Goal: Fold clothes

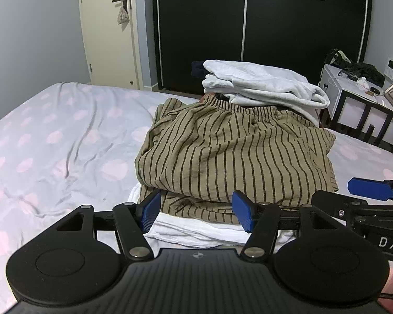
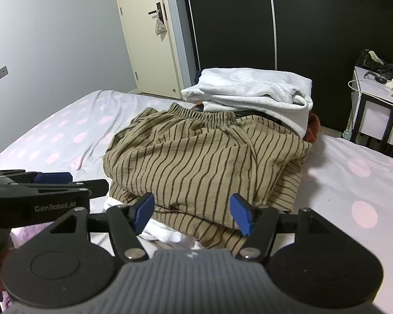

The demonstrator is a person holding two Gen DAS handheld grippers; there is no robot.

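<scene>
A tan garment with dark stripes (image 1: 235,151) (image 2: 204,157) lies folded on the bed, its elastic waistband at the far side. It rests on a white cloth (image 1: 196,233) (image 2: 165,233) that shows under its near edge. My left gripper (image 1: 196,209) is open at that near edge, its blue pads standing apart on either side of the fold. My right gripper (image 2: 192,213) is open beside it on the right, also at the near edge. Neither grips the cloth. A pad (image 1: 369,188) of the right gripper shows in the left wrist view, and a left one (image 2: 53,177) in the right wrist view.
Behind the striped garment stands a stack of folded clothes topped by a pale grey sweatshirt (image 1: 262,83) (image 2: 251,89). The bedsheet with pink dots (image 1: 52,144) spreads left and right. A white bedside table (image 1: 353,91) stands far right, a black wardrobe (image 1: 249,26) and a door (image 1: 107,26) behind.
</scene>
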